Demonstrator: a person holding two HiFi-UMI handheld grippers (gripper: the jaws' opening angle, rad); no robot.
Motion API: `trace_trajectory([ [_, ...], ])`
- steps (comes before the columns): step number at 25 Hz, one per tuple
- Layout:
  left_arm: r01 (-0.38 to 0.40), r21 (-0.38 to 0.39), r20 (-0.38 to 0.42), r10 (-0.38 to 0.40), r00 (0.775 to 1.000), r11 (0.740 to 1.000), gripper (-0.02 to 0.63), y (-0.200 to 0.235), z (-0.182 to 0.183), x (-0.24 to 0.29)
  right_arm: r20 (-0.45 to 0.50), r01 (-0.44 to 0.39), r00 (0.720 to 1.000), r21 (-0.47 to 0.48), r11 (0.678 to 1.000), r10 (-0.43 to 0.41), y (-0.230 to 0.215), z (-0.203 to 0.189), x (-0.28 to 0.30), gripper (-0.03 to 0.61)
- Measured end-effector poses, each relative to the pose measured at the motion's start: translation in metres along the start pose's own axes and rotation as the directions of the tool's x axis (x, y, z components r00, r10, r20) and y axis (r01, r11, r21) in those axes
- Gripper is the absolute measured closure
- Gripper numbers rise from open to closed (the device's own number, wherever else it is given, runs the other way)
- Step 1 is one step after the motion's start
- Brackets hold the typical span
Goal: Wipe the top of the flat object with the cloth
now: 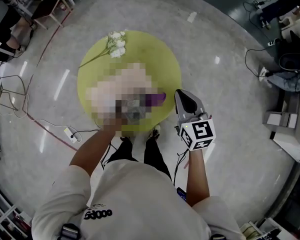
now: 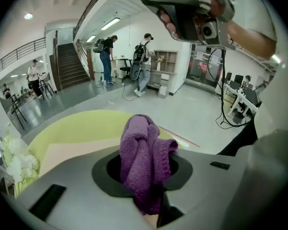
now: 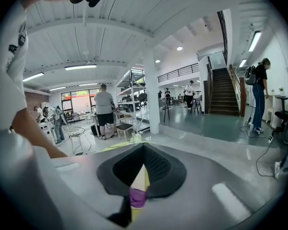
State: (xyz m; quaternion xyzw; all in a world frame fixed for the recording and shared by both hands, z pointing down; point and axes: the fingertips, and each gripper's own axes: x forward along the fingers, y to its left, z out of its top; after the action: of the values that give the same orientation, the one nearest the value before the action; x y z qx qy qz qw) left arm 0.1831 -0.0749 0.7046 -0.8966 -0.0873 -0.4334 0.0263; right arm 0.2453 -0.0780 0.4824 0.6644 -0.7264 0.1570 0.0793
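Lengthwise, purple cloth (image 2: pixel 141 162) straight out from clenched left fingers (image 2: pixel 81 186); right fingers (image 3: pixel 170 169) together, empty.

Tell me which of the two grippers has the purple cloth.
The left gripper: its jaws are shut on the bunched purple cloth. The right gripper grips nothing; its jaws are together, just off the edge of the round yellow-green table.
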Motion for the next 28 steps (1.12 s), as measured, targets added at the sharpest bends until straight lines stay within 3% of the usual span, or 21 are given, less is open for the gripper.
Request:
trace_trajectory([
  [6,0.021,0.054,-0.03,-0.019,0.999,0.998,0.525,-0.012,-0.007,-0.005,0.029,-0.006,1.0,0.033,0.999,0.005,0.006,0.0,-0.013,0.571],
  [13,-0.092,-0.116,-0.031,0.089,0.996,0.989,0.525,0.044,-0.027,-0.018,0.02,-0.006,1.0,0.042,0.999,0.005,0.008,-0.004,-0.008,0.571],
  [15,-0.143,-0.186,-0.035,0.139,0.99,0.972,0.525,0.068,-0.039,-0.027,0.014,-0.003,1.0,0.035,0.999,0.002,0.008,-0.005,-0.005,0.571],
  [18,-0.231,-0.298,-0.048,0.227,0.973,0.926,0.525,0.109,-0.058,-0.044,0.008,-0.003,1.0,0.03,1.0,0.003,0.007,-0.005,0.003,0.571],
  [24,-0.357,-0.422,-0.087,0.355,0.931,0.833,0.525,0.163,-0.094,-0.078,-0.004,-0.043,0.999,0.036,0.998,0.044,0.015,-0.006,0.023,0.571],
  [28,-0.368,-0.438,-0.083,0.37,0.925,0.82,0.525,0.167,-0.099,-0.084,-0.005,-0.072,0.997,0.035,0.997,0.072,0.022,-0.002,0.035,0.571],
])
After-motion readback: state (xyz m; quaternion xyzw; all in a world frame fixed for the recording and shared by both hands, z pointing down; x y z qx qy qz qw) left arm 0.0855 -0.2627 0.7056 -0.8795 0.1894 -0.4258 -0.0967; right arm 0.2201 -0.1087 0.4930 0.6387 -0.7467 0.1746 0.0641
